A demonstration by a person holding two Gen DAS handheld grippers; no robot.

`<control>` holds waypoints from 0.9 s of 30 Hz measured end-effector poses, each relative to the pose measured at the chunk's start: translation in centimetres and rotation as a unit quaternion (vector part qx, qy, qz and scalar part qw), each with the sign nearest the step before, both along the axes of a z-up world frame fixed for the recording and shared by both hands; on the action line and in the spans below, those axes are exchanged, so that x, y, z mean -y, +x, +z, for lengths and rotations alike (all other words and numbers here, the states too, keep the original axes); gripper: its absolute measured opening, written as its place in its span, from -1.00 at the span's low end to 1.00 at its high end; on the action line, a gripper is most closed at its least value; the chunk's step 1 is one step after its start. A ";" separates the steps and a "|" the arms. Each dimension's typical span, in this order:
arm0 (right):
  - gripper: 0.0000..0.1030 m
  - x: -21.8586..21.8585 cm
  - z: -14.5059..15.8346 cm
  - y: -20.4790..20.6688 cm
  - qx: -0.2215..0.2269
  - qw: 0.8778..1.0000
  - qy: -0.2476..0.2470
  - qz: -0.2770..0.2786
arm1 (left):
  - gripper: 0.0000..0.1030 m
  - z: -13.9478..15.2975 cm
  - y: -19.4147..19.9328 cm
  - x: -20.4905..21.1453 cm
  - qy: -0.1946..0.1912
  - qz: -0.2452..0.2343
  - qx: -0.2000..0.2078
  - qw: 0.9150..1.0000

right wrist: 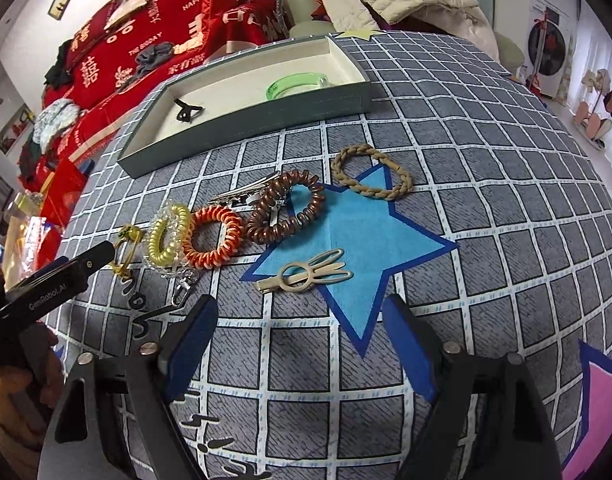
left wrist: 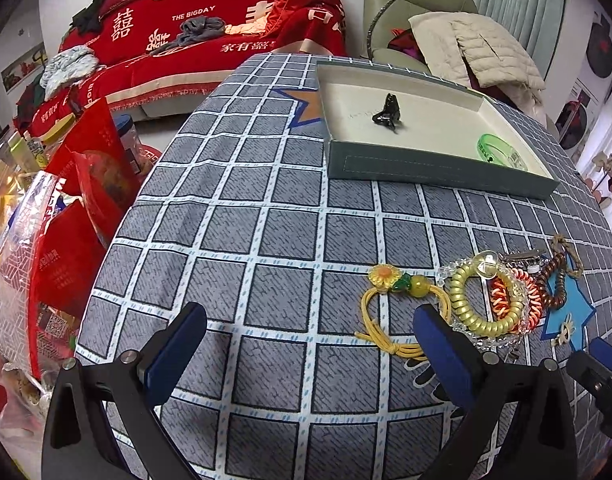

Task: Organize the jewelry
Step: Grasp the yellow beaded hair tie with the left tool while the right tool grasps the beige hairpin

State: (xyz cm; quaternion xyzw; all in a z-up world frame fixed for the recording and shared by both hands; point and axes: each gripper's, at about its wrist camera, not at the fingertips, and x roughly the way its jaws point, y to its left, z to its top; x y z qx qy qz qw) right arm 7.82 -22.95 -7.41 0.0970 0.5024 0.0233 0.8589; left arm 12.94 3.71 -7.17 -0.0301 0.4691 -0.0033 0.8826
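Both sets of fingers gape wide, holding nothing. Left gripper point(left wrist: 310, 340) hovers beside the yellow cord charm with resin flower point(left wrist: 390, 292), at its two o'clock. Best pinch the cord's knot, not the slippery beads. Shallow grey cardboard tray point(left wrist: 438, 168) waits at twelve o'clock. Right gripper point(right wrist: 301, 340) idles.

coil hair ties point(right wrist: 215, 236): 3 | clips point(right wrist: 306, 276): 3 | bangle point(right wrist: 295, 84): 1 | tray point(right wrist: 245, 120): 1

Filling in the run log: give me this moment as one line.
left hand-held gripper: open, empty | right hand-held gripper: open, empty | box: black clip, green bangle | hair ties: on table
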 end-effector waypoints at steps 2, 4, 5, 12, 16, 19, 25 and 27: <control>0.51 -0.1 -0.4 0.3 -0.007 1.000 0.003 -0.016 | 1.00 0.0 0.2 0.3 0.004 -0.004 0.001 1.000; 0.47 -0.1 -0.7 0.7 -0.012 0.999 0.009 -0.031 | 1.00 -0.1 0.3 0.7 0.008 -0.010 0.002 1.000; 0.44 -0.2 -0.7 0.8 -0.008 0.999 0.004 -0.040 | 1.00 -0.1 0.3 0.9 0.010 -0.012 0.003 1.000; 0.29 -2.2 -1.1 1.8 0.006 0.996 -0.072 -0.045 | 1.00 -0.4 0.5 2.2 0.035 -0.025 0.006 0.999; 0.11 -2.5 -1.1 1.5 0.018 0.995 -0.093 -0.022 | 0.99 -0.6 0.3 2.7 0.045 -0.037 0.008 0.998; -0.14 -2.5 -1.1 1.1 0.021 0.995 -0.093 -0.011 | 0.79 -0.5 0.1 3.1 0.046 -0.048 0.012 0.998; -0.82 -1.6 -0.8 0.6 0.025 0.997 -0.067 0.001 | 0.17 -0.2 -0.2 3.8 0.034 -0.075 0.015 0.997; -0.82 -1.2 -0.8 0.4 0.025 0.998 -0.059 0.003 | -0.26 -0.1 -0.2 3.9 0.028 -0.083 0.016 0.996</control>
